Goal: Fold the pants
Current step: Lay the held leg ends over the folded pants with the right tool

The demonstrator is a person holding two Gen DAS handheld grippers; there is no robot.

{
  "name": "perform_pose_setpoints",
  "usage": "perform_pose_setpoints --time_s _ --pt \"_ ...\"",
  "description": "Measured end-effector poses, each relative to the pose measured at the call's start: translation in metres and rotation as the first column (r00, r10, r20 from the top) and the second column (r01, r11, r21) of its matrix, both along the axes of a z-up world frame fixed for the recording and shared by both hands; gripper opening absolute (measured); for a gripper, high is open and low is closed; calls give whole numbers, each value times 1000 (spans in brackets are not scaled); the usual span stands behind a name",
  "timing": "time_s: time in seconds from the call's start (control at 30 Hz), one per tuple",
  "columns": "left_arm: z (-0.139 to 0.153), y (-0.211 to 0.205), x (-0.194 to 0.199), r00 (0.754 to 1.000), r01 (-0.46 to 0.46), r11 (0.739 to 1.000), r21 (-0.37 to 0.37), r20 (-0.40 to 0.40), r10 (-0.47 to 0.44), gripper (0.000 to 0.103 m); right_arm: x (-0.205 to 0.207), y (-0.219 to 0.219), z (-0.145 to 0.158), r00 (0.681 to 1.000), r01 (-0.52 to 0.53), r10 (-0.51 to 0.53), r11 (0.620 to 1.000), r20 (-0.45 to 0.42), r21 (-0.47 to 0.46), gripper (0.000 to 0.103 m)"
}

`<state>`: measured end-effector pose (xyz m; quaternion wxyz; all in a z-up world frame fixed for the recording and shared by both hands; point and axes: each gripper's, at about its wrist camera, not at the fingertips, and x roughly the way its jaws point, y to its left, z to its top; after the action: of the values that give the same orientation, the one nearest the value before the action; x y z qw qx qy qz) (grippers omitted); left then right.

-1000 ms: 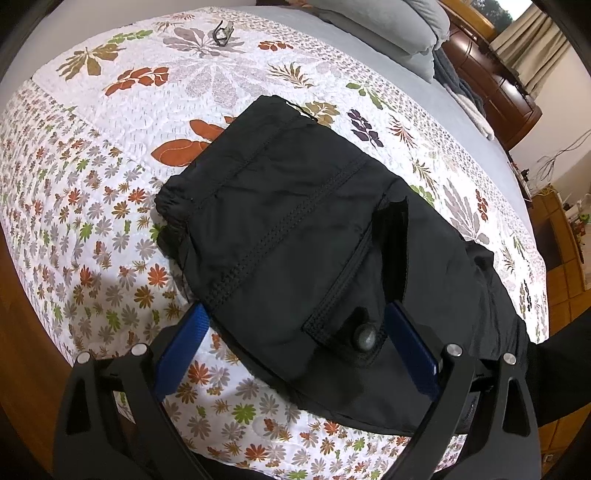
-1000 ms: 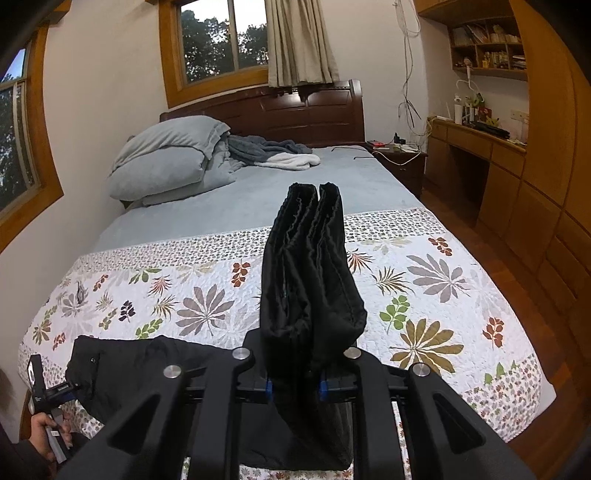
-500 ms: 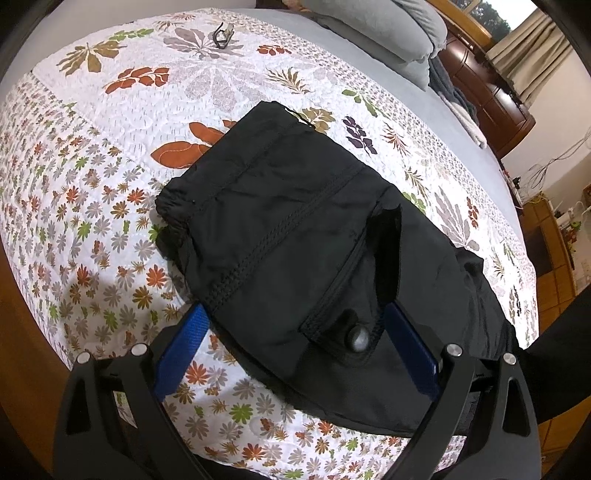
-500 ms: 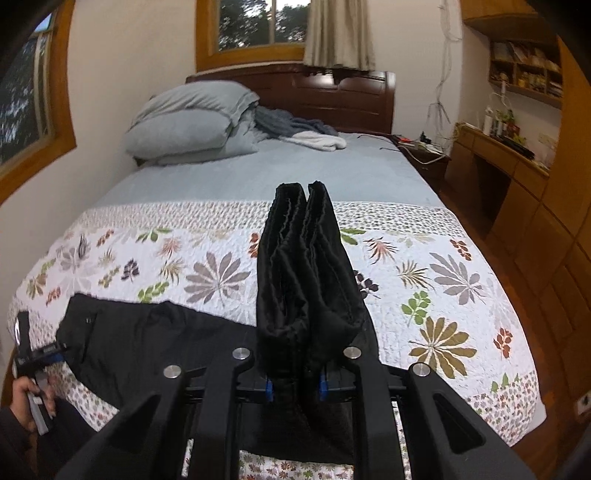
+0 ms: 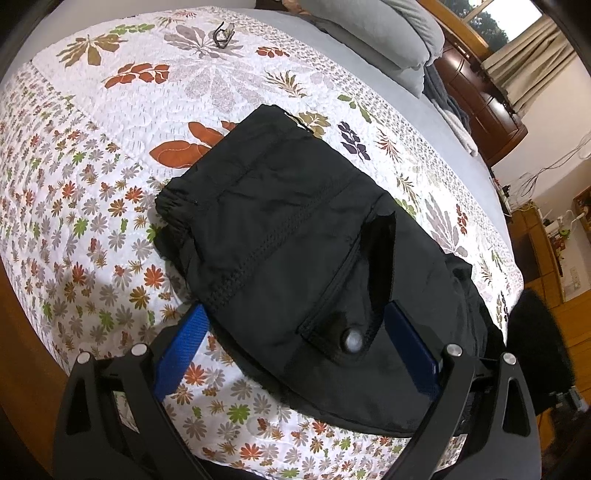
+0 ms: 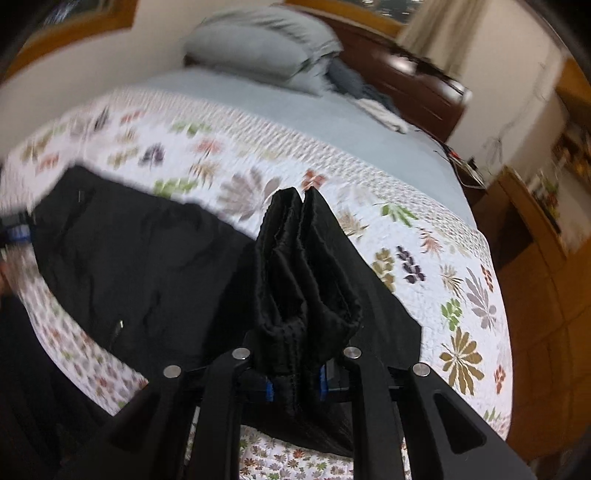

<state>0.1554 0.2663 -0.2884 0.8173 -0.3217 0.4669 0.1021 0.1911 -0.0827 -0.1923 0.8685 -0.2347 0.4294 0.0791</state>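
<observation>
Black pants (image 5: 295, 236) lie on the floral quilt (image 5: 92, 155), waistband toward the far left, a snap-button pocket near me. My left gripper (image 5: 295, 332) is open, its blue pads (image 5: 184, 339) standing either side of the pants' near edge. My right gripper (image 6: 295, 384) is shut on the bunched leg ends (image 6: 303, 280) of the pants and holds them up above the flat part (image 6: 129, 266). The right wrist view is blurred.
Grey pillows (image 6: 258, 48) and a dark wooden headboard (image 6: 413, 85) are at the bed's far end. A small dark clip (image 5: 223, 34) lies on the quilt. Wooden cabinets (image 6: 535, 229) stand on the right. The left gripper shows at the far left of the right wrist view (image 6: 16, 232).
My right gripper has swung left and tilted down, carrying the bunched leg ends over the flat pants. The left gripper has stayed open in nearly the same place.
</observation>
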Motion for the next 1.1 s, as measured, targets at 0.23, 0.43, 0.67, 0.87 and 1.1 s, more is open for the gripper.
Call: perform_pose_setpoints --time_s 0.23,0.43,0.67,0.87,1.1 --pt "0 2 -1 1000 1 1000 -21 14 -1 95 -7 37 -55 997 -66 57 986 -57 -156 16" --pt "0 5 -2 1000 -2 999 -37 27 3 95 -9 52 -80 993 -94 76 970 -91 -225 16" --pt "-1 7 -5 999 -5 999 -52 37 7 95 -11 59 -101 989 -122 93 952 -116 -282 16" --pt "-1 8 -4 999 -4 998 -58 40 6 95 -10 62 -110 987 -127 92 946 -128 -297 16" --pt "-1 8 -5 999 -3 998 -61 39 6 95 -10 66 -121 987 -132 96 941 -129 -310 17"
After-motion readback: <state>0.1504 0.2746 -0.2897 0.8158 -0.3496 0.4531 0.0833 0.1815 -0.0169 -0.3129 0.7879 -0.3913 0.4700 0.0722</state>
